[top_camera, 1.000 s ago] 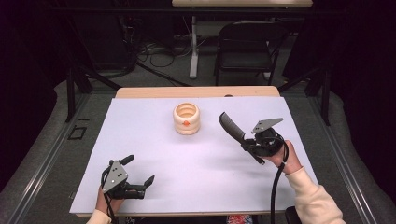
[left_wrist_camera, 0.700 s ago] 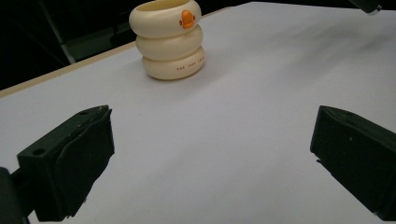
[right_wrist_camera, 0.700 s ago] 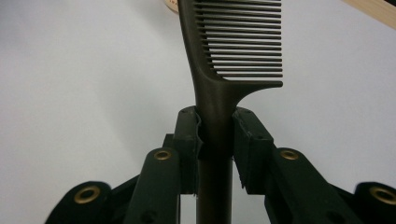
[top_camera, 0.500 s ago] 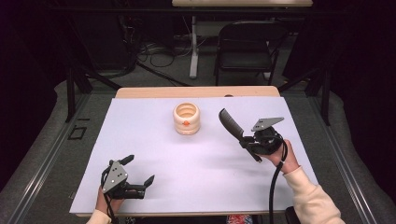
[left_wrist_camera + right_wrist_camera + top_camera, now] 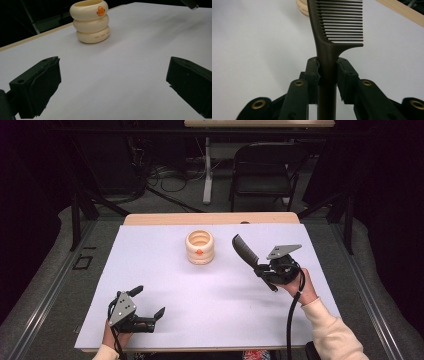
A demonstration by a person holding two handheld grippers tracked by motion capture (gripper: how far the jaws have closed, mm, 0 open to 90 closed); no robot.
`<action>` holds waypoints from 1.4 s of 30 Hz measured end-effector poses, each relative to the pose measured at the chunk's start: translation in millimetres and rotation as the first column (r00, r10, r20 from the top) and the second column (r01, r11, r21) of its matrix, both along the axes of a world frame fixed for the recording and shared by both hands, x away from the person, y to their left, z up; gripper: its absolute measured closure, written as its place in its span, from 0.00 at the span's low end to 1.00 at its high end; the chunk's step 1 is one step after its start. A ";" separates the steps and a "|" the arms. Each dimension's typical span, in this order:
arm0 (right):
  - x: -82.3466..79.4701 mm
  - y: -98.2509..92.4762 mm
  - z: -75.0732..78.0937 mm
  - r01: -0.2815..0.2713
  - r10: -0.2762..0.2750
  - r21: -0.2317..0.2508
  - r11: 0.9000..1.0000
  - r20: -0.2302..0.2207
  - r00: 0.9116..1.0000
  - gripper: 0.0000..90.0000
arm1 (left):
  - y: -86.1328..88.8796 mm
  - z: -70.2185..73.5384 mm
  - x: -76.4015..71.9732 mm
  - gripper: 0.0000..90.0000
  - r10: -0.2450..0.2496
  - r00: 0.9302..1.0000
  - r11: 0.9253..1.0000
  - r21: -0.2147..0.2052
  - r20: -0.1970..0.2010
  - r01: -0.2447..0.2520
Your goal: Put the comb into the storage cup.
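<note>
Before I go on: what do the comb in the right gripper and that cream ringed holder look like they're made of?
The comb looks like hard moulded plastic, dark and matte: thin even teeth and a smooth one-piece handle clamped in the right gripper. The ringed holder looks like soft-sheen plastic or silicone, possibly glazed ceramic: rounded stacked rings, an even cream surface, a small orange emblem and printed text. The pictures alone can't settle which.
</note>
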State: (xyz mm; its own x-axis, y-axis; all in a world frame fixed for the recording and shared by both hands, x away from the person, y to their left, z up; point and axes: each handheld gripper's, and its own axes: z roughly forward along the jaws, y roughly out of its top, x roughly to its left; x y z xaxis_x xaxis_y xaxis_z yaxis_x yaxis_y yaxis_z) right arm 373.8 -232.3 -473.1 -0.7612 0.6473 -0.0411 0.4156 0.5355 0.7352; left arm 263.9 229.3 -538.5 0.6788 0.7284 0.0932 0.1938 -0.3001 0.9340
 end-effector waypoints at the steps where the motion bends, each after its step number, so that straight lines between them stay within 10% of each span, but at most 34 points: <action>1: 0.5 0.4 0.0 0.000 0.000 0.001 1.000 0.000 1.000 0.81 | 0.1 0.1 0.1 0.00 -0.002 1.000 1.000 0.000 0.001 0.002; 42: 22.8 14.7 9.2 0.016 -0.029 0.137 0.990 0.088 0.996 0.81 | 0.7 0.8 0.0 0.00 0.000 1.000 1.000 -0.017 0.000 0.000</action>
State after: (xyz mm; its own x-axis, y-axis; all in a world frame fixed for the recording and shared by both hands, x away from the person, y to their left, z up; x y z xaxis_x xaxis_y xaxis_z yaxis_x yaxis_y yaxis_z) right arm 396.6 -217.6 -463.9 -0.7435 0.6685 -0.0185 0.3557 0.4188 0.8355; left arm 263.9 230.0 -537.7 0.6784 0.7302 0.0808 0.1935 -0.2837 0.9392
